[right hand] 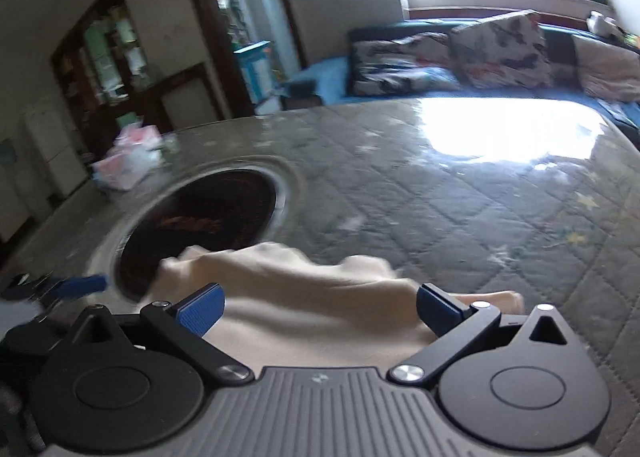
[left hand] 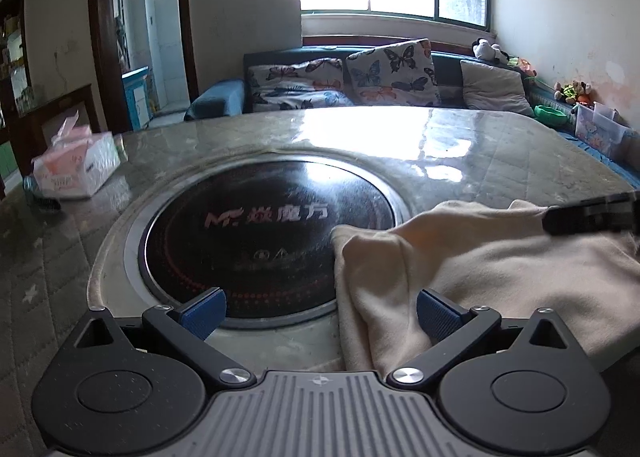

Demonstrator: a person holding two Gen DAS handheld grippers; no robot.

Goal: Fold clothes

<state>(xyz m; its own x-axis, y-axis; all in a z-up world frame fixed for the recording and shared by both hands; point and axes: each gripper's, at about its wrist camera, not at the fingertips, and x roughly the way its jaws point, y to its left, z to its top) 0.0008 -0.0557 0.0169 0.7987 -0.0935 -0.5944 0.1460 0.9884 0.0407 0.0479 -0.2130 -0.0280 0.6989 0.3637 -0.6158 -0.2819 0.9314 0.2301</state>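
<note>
Both tongs, left (left hand: 322,315) and right (right hand: 318,311), gape empty over a cream soft cloth garment (left hand: 472,273), bunched and creased near the tabletop (left hand: 460,161) front edge; no neat fold shows.

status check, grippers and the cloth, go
Left gripper open, empty. Right gripper open over cream garment. Garment crumpled, partly over cooktop. Nothing blocking.

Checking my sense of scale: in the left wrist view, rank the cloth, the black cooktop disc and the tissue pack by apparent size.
1. Black cooktop disc
2. Cloth, looks similar; it sits nearer the camera and is partly cut off, so their order is unsure
3. Tissue pack, clearly smallest
</note>
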